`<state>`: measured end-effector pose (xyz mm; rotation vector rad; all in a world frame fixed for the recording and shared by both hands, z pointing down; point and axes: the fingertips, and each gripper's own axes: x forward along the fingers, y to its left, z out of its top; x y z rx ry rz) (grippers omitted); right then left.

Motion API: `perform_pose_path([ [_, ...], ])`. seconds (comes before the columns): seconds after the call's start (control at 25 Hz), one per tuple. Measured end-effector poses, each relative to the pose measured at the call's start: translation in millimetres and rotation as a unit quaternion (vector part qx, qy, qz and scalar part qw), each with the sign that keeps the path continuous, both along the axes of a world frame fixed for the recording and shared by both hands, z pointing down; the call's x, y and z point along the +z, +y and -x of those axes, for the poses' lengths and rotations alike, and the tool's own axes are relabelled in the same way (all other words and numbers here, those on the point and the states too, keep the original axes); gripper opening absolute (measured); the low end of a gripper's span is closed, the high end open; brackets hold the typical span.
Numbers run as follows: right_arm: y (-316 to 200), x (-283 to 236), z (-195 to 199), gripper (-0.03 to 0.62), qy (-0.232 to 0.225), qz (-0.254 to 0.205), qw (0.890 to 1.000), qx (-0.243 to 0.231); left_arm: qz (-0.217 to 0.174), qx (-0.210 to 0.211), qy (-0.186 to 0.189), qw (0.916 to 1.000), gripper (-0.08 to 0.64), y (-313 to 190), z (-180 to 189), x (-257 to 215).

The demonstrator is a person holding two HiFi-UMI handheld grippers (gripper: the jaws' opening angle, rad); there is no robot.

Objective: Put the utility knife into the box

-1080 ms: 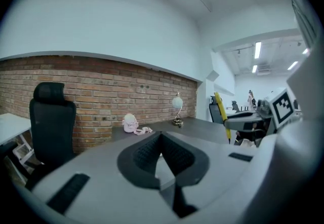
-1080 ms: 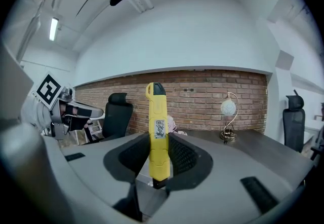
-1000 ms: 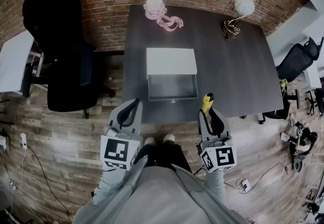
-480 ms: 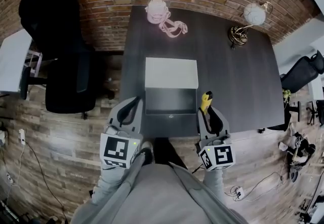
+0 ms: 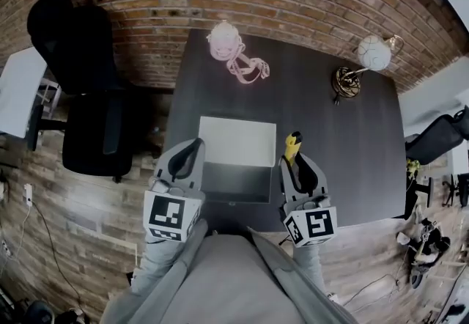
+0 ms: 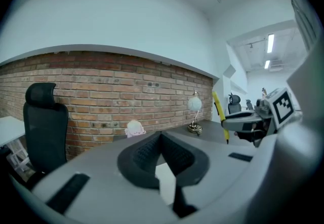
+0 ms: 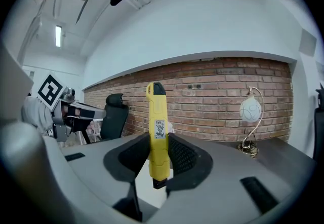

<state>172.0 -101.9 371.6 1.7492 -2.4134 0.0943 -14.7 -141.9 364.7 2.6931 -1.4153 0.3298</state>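
- While the right gripper (image 5: 292, 160) is clamped on the one utility knife (image 5: 293, 144), its two fingers press the yellow body from both sides, and the knife sticks out past the tips.
- In the right gripper view the knife (image 7: 157, 132) stands straight between the jaws of this gripper (image 7: 158, 140). Its black end is far from the camera and a small label is on its side.
- One white box (image 5: 236, 141) lies on the dark table (image 5: 344, 146) with its lid open toward the far side. The knife is just right of the box, not inside it.
- The left gripper (image 5: 196, 145) is at the left side of the box. In its own view this gripper (image 6: 161, 137) has the two fingers together, with nothing between them.
- Two marker cubes are visible, one on each gripper.
- At the far side of the table there are one lamp (image 5: 364, 64) with a round white shade, at the right, and one pink thing (image 5: 231, 48) with a cord, at the left.
- One black office chair (image 5: 82, 84) stands left of the table, and a second chair (image 5: 440, 138) is at the right edge.
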Motion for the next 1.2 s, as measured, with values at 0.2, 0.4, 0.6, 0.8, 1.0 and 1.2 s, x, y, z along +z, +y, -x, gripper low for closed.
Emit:
perform_pose_path([
  [0.2, -20, -2, -6, 0.126, -0.001, -0.002, 1.000, -0.024, -0.009, -0.016, -0.007, 0.9998, 0.020, -18, -8, -3],
  [0.4, -27, 0, -1, 0.126, 0.000, 0.002, 0.999, -0.050, -0.002, -0.036, -0.006, 0.9993, 0.019, -24, -4, -3],
  [0.6, -24, -3, 4, 0.126, 0.003, 0.003, 0.999, -0.054, -0.002, -0.031, -0.006, 0.9995, 0.018, -24, -2, -4],
  [0.8, -20, -1, 11, 0.126, 0.006, 0.008, 0.999, -0.051, 0.002, -0.025, -0.007, 0.9997, 0.018, -24, 3, -3],
  [1.0, -19, 1, 12, 0.126, 0.005, 0.010, 0.999, -0.048, 0.005, -0.027, -0.005, 0.9996, 0.018, -23, 7, 0],
  [1.2, -19, 9, 17, 0.126, 0.012, 0.019, 0.998, -0.055, 0.010, -0.028, -0.006, 0.9995, 0.018, -20, 10, 6],
])
